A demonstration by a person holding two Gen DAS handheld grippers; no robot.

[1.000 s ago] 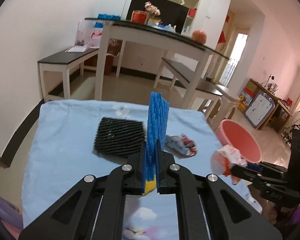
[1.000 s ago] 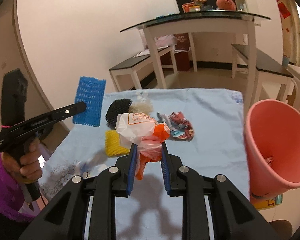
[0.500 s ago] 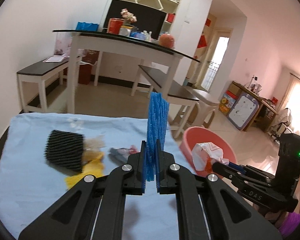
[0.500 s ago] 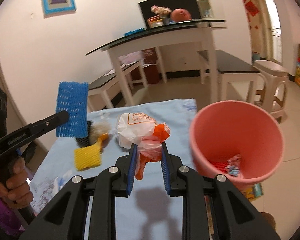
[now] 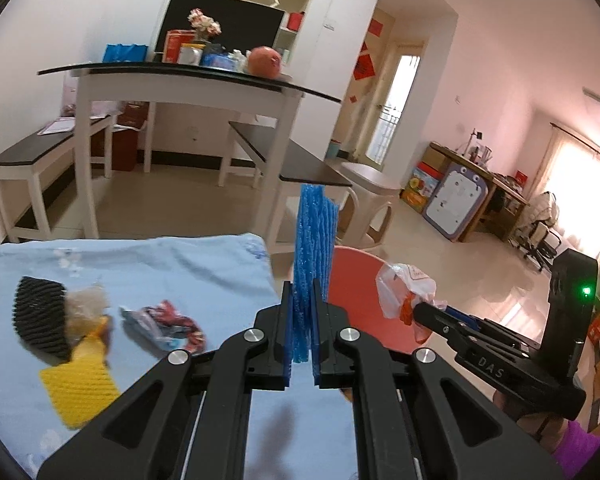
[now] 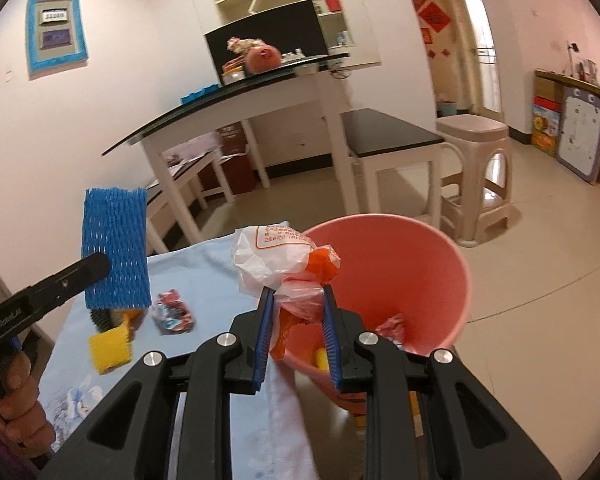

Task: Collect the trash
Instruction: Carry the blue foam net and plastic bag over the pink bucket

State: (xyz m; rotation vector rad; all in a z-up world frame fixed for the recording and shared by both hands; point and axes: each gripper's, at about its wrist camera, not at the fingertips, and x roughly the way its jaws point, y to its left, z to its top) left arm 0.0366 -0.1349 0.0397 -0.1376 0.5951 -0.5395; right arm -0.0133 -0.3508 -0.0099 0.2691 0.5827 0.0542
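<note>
Gripping blue foam net (image 5: 313, 256) upright, left gripper (image 5: 301, 312) nearly shut, beside pink bin (image 6: 404, 280). Right gripper (image 6: 296, 316) clamps white-orange plastic bag (image 6: 280, 264) at bin rim. 3 scraps on blue tablecloth (image 5: 180, 272).

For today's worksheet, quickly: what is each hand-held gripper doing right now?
Left hand-held gripper: closed on the blue foam net.
Right hand-held gripper: closed on the crumpled plastic bag.
</note>
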